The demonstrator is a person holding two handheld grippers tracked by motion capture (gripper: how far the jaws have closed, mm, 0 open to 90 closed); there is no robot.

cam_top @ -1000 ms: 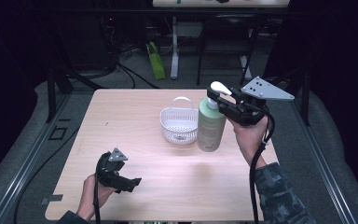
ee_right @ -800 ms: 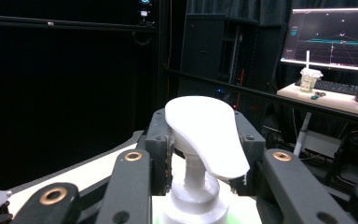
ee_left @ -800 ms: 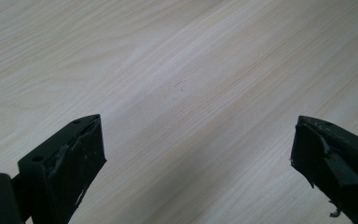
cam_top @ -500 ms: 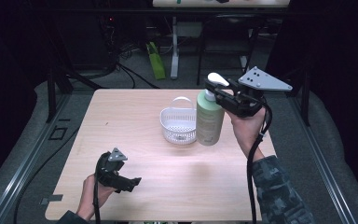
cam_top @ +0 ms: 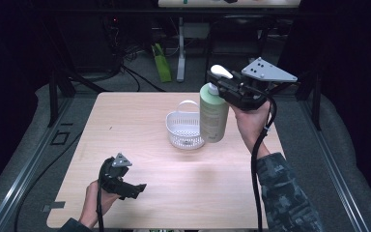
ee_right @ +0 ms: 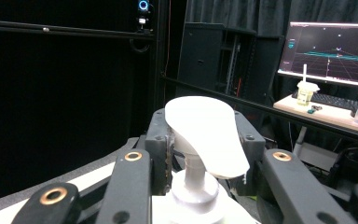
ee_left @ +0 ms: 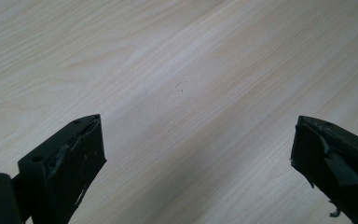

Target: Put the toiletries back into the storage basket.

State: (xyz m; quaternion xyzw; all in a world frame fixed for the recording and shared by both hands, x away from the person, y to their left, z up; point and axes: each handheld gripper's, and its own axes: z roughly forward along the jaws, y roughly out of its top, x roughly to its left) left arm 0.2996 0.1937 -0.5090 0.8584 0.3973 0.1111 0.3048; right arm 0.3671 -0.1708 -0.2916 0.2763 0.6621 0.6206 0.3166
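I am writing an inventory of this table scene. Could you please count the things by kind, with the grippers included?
Green pump bottle with white pump head: 1
White plastic basket with handle: 1
Handheld grippers, left gripper and right gripper: 2
Total: 4

Tabletop (cam_top: 125, 125) brightly lit from above, dark surroundings, soft low-resolution blur throughout
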